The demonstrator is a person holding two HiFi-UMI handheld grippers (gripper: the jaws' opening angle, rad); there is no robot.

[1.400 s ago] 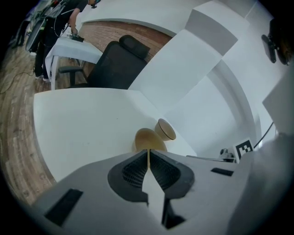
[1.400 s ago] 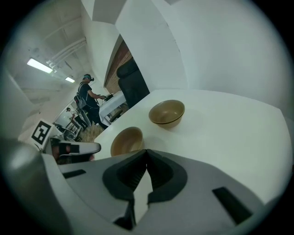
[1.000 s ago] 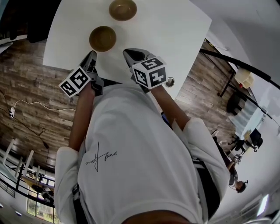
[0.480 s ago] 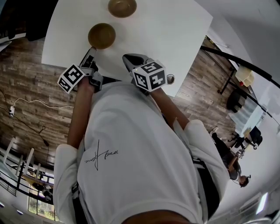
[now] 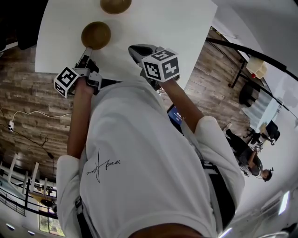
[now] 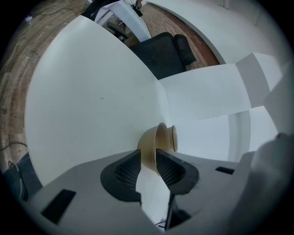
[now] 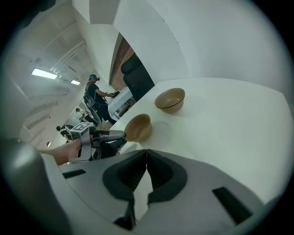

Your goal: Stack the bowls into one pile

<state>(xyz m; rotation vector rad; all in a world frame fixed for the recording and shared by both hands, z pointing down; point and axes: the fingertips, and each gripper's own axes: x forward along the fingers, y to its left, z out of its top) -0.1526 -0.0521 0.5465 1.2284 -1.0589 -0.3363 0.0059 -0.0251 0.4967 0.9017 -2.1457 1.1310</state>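
**Head view:** On the white table top [image 5: 177, 28], the near round tan bowl [image 5: 96, 35] sits to the left. The far round tan bowl [image 5: 115, 4] lies just beyond it and apart from it. The left gripper [image 5: 86, 49] meets the near bowl's near rim. The right gripper [image 5: 134, 49] hangs over bare table to the right.

**Left gripper view:** The jaws stand a narrow way apart with the near bowl's wall between them, one pad outside and one inside. They look to be pressing on it. The far bowl shows straight behind, in line.

**Right gripper view:** The jaws are together with nothing in them, and both bowls lie further off to the left.

The step, as I judge it, is carrying the near bowl into the far one. A one-sided grip on the rim lets a bowl swing, so the grip should be deep. Lift clear of the far rim, level the bowl, lower it centred, and open only once it is seated. The right gripper should stay clear.
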